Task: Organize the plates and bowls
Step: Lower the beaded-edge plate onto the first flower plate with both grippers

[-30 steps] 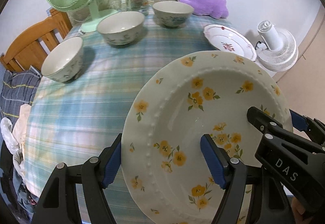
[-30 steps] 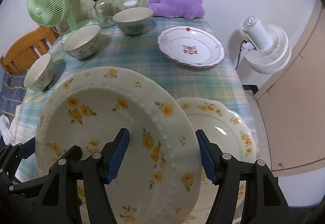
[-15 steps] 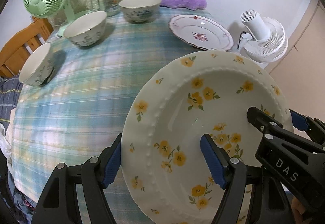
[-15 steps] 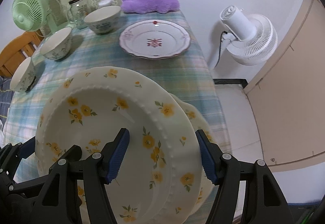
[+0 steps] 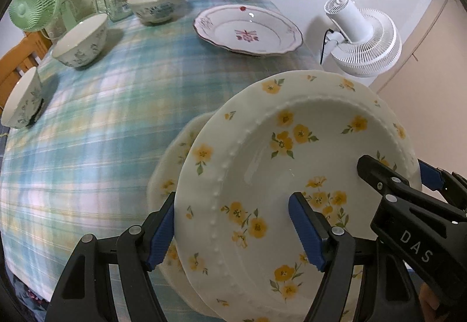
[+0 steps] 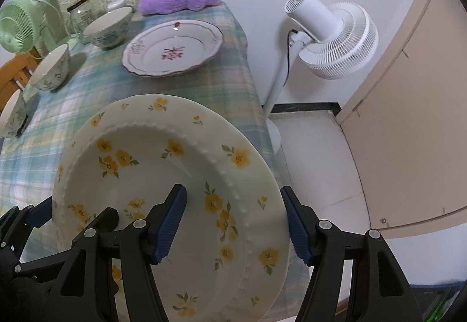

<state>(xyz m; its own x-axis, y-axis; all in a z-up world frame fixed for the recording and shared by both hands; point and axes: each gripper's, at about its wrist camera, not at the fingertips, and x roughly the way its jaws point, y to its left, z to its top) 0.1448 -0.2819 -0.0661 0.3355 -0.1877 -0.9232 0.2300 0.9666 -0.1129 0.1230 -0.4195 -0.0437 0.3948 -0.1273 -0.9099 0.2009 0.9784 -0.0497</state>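
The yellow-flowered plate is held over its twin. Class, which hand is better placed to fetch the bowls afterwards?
Left. The bowls line the left side of the table, beyond the left gripper; the right gripper grips the plate by the right edge.

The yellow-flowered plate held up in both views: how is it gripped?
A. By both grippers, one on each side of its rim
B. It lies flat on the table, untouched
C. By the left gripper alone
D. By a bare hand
A: the left gripper and right gripper each clamp a side of the plate.
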